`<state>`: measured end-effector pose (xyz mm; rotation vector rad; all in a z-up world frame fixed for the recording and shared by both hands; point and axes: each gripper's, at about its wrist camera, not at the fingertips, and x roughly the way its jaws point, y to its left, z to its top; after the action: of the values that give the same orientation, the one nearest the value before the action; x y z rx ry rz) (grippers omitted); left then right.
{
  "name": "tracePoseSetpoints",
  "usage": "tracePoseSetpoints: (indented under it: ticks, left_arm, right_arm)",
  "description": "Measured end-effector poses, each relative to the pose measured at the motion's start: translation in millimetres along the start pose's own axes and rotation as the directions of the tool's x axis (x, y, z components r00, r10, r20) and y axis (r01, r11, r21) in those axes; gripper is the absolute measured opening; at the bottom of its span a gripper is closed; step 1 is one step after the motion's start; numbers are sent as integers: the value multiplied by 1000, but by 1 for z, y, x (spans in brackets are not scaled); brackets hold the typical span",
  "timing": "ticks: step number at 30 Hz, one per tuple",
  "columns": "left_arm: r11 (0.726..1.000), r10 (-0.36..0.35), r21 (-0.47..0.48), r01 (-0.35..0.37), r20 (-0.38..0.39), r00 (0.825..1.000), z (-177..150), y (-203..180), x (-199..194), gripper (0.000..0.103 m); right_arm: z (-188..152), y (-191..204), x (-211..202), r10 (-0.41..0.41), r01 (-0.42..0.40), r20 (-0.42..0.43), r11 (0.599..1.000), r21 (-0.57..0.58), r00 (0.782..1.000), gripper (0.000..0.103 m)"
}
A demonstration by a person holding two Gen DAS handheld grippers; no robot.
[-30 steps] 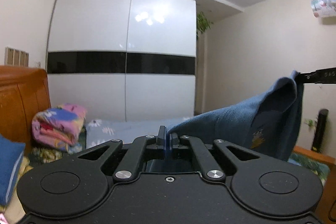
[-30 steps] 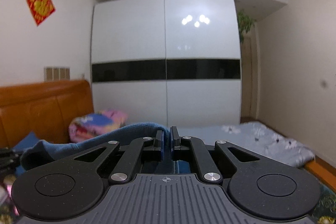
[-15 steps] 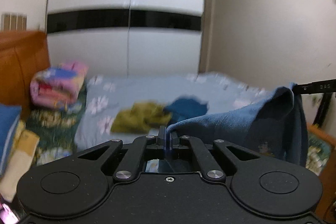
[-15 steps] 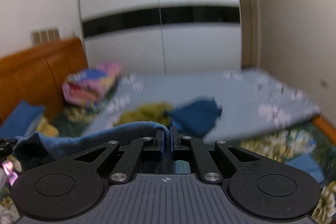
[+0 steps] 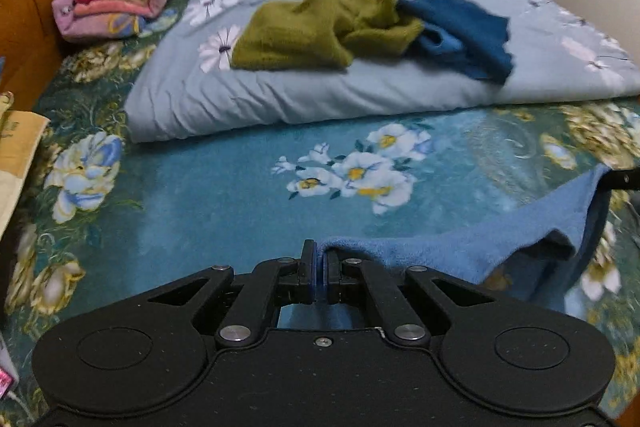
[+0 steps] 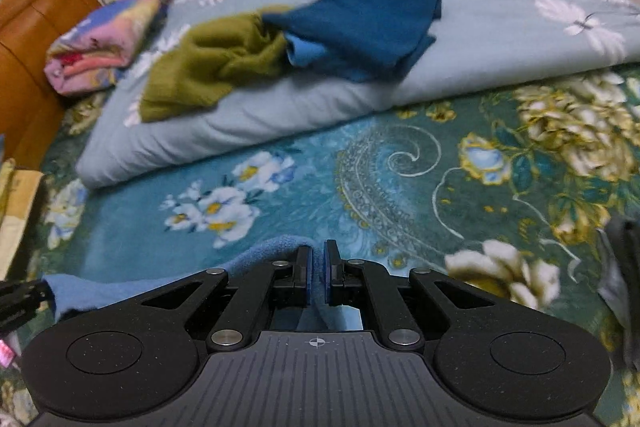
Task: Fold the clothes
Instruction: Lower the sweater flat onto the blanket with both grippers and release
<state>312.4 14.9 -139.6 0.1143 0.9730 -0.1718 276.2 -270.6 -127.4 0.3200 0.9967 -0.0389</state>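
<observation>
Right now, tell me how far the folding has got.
Done: no folded garment shows. In hand: the left gripper and right gripper each pinch an edge of the light blue garment, stretched between them above the teal floral blanket. Left: laying it down and folding it, then the olive green garment and dark blue garment, both crumpled on the pale blue quilt.
</observation>
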Motion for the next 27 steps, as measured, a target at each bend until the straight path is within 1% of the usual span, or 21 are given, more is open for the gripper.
tracePoseSetpoints:
  ticks: [3, 7, 12, 14, 17, 18, 20, 21, 22, 23, 24, 25, 26, 27]
  left_arm:
    - [999, 24, -23, -25, -27, 999, 24, 2, 40, 1]
    - [998, 48, -40, -48, -9, 999, 53, 3, 85, 1]
    - [998, 47, -43, -49, -42, 998, 83, 3, 143, 1]
    - [998, 54, -20, -56, -68, 996, 86, 1, 164, 2]
    - [997, 78, 9, -77, -125, 989, 88, 0, 193, 4]
    - [996, 82, -4, -84, -137, 987, 87, 1, 197, 7]
    - [995, 78, -47, -85, -149, 986, 86, 6, 199, 9]
    - [994, 72, -68, -82, -150, 986, 86, 8, 198, 15]
    - [993, 74, -76, -86, -144, 987, 85, 9, 194, 25]
    - [993, 78, -81, -90, -136, 988, 84, 9, 191, 30]
    - [992, 81, -85, -93, -134, 988, 83, 10, 186, 40]
    - [991, 75, -99, -88, -131, 989, 82, 10, 178, 47]
    - [990, 67, -116, -82, -128, 989, 81, 12, 170, 49]
    - [988, 59, -133, -75, -125, 990, 80, 13, 163, 54]
  right_arm:
    - [23, -5, 35, 18, -18, -34, 1000, -1, 999, 4]
    - [58, -9, 81, 35, -37, -43, 998, -43, 998, 4]
    - [88, -18, 135, 27, -31, -54, 998, -63, 998, 4]
    - [94, -22, 155, 22, -26, -66, 998, -59, 998, 4]
    - [99, -27, 179, 15, -19, -93, 999, -50, 996, 4]
    - [98, -29, 183, 17, -22, -98, 999, -44, 995, 4]
    - [95, -31, 184, 25, -29, -103, 999, -37, 994, 4]
    - [92, -32, 184, 31, -36, -107, 998, -42, 994, 4]
    - [89, -32, 183, 34, -40, -112, 998, -49, 993, 4]
    - [86, -32, 181, 36, -43, -116, 997, -58, 993, 4]
    - [83, -32, 179, 38, -46, -119, 997, -62, 992, 4]
    - [81, -31, 177, 39, -48, -121, 997, -66, 992, 4]
    - [79, -31, 175, 41, -50, -123, 996, -70, 992, 4]
    - [75, -31, 170, 41, -49, -117, 997, -63, 992, 4]
